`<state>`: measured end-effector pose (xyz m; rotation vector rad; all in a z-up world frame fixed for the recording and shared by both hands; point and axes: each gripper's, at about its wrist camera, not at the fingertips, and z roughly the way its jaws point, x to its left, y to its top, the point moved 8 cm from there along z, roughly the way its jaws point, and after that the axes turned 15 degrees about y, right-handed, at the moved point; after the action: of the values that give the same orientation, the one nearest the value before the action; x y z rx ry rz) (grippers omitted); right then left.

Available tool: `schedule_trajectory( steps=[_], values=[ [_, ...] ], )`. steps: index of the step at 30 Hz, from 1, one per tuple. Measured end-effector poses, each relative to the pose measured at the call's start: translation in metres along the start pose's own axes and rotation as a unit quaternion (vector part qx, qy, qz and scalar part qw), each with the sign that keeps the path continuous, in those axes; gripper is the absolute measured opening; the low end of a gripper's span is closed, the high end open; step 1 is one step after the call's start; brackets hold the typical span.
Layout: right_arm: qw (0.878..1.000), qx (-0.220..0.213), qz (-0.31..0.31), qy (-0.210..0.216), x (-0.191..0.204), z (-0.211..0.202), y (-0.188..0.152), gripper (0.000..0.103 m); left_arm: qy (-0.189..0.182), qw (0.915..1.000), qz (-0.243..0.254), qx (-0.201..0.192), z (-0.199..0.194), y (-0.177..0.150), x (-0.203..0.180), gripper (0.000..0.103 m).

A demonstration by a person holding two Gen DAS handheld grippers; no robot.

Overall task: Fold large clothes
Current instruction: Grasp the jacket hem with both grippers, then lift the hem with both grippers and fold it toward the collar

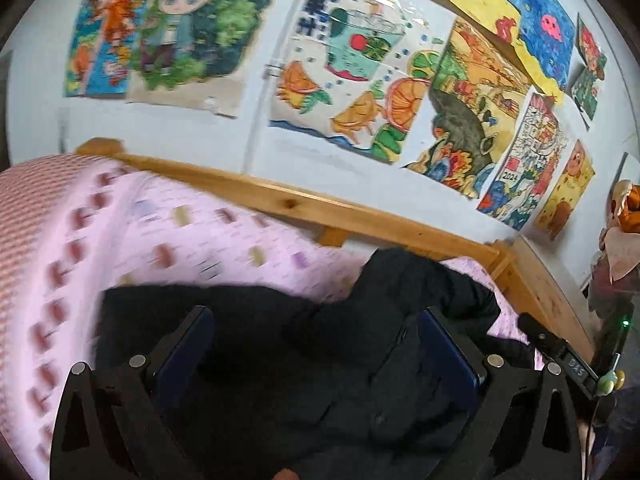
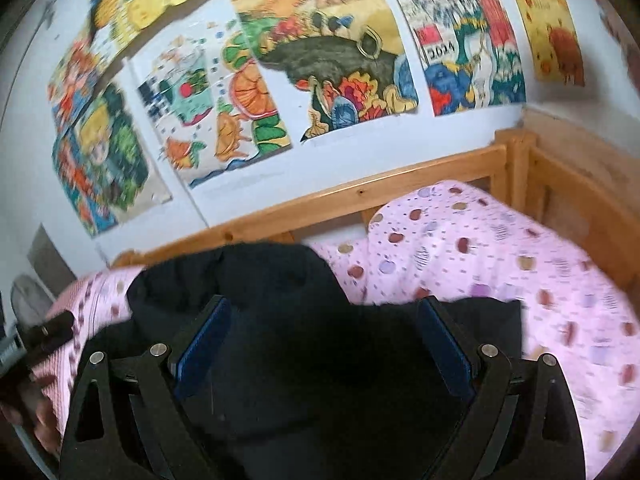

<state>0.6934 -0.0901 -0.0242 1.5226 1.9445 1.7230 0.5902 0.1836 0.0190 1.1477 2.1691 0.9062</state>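
Left gripper (image 1: 316, 322): nearest the lens in the left wrist view — its two blue-padded fingers (image 1: 188, 344) stand wide apart with nothing pinched between them; the dark cloth lies beyond and under them, not in them.
Right gripper (image 2: 324, 316): the same picture in the right wrist view — jaws spread wide, pads bare, hovering over the garment and not clamped on it.
Black garment (image 2: 288, 280): one large dark piece, bunched in soft humps on the bed, lying under both grippers; it looks thick and padded, though its edges and sleeves cannot be told apart.
Why it lies so: probably set on the bed because the mattress gives a broad flat place for spreading and folding; both grippers point down at it, likely to pick two hold points.
Pink spotted bedding (image 2: 500, 264): one cover, rumpled under the garment.
Wooden bed rail (image 1: 304, 204): runs behind the bedding, against the wall.
Drawings (image 1: 352, 68): about seven or eight coloured sheets fixed to the white wall, some overlapping — an exact count is unsure.
Grippers counted: two.
Task progress: judged early, no neat fold is visible.
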Motion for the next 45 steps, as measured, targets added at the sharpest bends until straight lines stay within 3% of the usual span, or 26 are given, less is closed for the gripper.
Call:
schedule_trajectory(
  steps=[2, 4, 6, 8, 10, 12, 14, 17, 24, 30, 40, 45],
  values=[
    [1.000, -0.005, 0.020, 0.005, -0.007, 0.017, -0.003, 0.089, 0.000, 1.0000, 0.006, -0.006, 0.016, 0.002, -0.013, 0.101],
    [0.999, -0.004, 0.031, 0.019, -0.008, 0.031, -0.008, 0.079, -0.004, 0.9999, 0.013, -0.007, 0.026, 0.001, -0.021, 0.101],
    [0.999, -0.001, 0.038, 0.031, -0.008, 0.040, -0.015, 0.054, -0.013, 0.9997, 0.020, -0.006, 0.035, -0.002, -0.027, 0.092],
    [0.998, 0.001, 0.044, 0.038, -0.008, 0.047, -0.021, 0.041, -0.016, 0.9995, 0.028, 0.003, 0.043, -0.008, -0.031, 0.074],
    [0.999, -0.012, 0.034, 0.040, -0.005, 0.044, -0.023, 0.039, -0.027, 0.9991, 0.031, 0.007, 0.046, -0.013, -0.032, 0.063],
    [0.999, -0.014, 0.014, 0.036, 0.001, 0.040, -0.022, 0.029, -0.035, 0.9989, 0.031, 0.003, 0.045, -0.014, -0.033, 0.050],
    [0.999, -0.017, -0.003, 0.032, 0.006, 0.035, -0.020, 0.023, -0.038, 0.9984, 0.043, -0.004, 0.043, -0.015, -0.036, 0.025],
    [0.999, -0.014, -0.033, 0.023, 0.015, 0.022, -0.018, 0.016, -0.021, 0.9960, 0.084, -0.022, 0.033, -0.017, -0.043, 0.014],
    [0.997, -0.003, -0.081, -0.005, 0.019, -0.022, -0.034, 0.007, 0.001, 0.9900, 0.131, -0.052, -0.007, -0.036, -0.036, 0.010],
    [0.991, 0.026, -0.127, -0.008, 0.022, -0.046, -0.057, 0.006, 0.011, 0.9859, 0.164, -0.028, -0.022, -0.070, -0.019, 0.009],
    [0.989, 0.095, -0.114, -0.028, -0.005, -0.016, -0.089, 0.005, 0.048, 0.9769, 0.201, 0.054, 0.023, -0.118, -0.010, 0.008],
    [0.986, 0.134, -0.093, -0.034, -0.021, 0.008, -0.110, 0.005, 0.052, 0.9755, 0.202, 0.071, 0.046, -0.135, -0.009, 0.008]
  ],
)
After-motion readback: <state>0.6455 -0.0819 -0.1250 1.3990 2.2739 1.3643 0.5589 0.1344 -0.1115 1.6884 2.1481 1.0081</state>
